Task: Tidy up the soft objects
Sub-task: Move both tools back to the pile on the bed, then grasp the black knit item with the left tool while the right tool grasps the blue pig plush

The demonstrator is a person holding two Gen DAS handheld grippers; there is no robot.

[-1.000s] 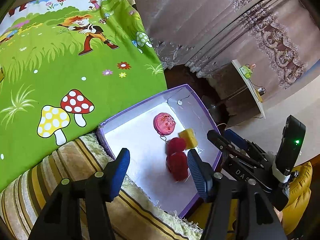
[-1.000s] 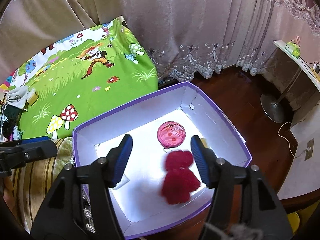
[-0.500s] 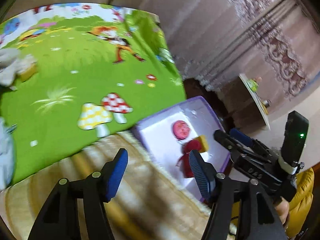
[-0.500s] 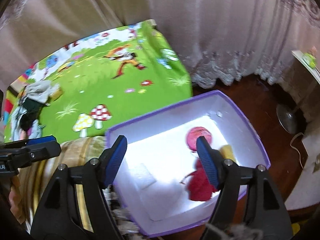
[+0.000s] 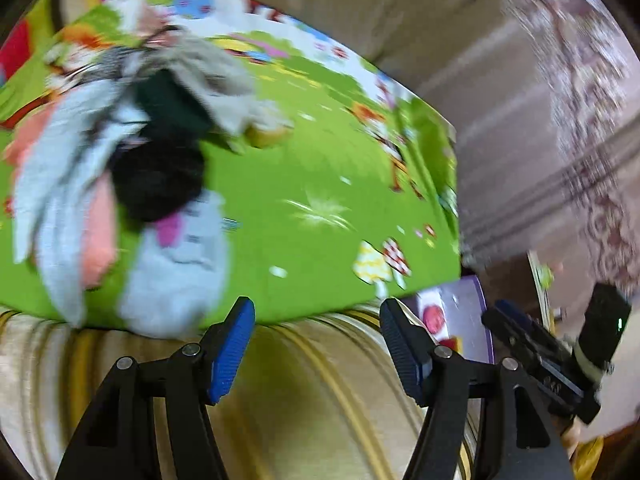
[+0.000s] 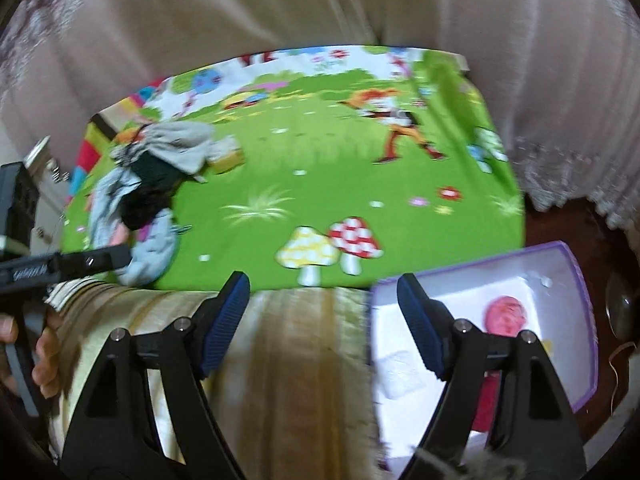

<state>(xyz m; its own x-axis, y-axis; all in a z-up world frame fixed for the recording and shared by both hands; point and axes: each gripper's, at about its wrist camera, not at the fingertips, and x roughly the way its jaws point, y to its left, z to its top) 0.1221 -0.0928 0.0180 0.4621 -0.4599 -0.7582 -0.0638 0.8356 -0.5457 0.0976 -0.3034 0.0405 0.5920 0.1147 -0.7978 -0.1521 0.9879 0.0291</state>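
Note:
A heap of soft clothes [image 5: 132, 168], grey, black, pale blue and pink, lies on the left of the green cartoon mat [image 5: 312, 184]. My left gripper [image 5: 316, 308] is open and empty above the striped cushion [image 5: 320, 400], just short of the heap. In the right wrist view the heap [image 6: 148, 184] sits far left, and my right gripper [image 6: 323, 282] has its jaws opening with nothing between them. The purple box [image 6: 580, 320] at lower right holds a pink round thing [image 6: 507, 314], a red plush [image 6: 490, 396] and a small white pad [image 6: 400, 372].
A yellow block [image 6: 228, 156] lies beside the heap. Beige curtains [image 6: 320, 20] hang behind the mat. A hand [image 6: 44, 352] holds the left gripper's handle at the left edge. Dark wooden floor [image 6: 560, 224] shows past the mat's right end.
Both views have swung left, away from the purple box and toward the heap of clothes. The box has slid to the right edge. The right jaws stand wider apart.

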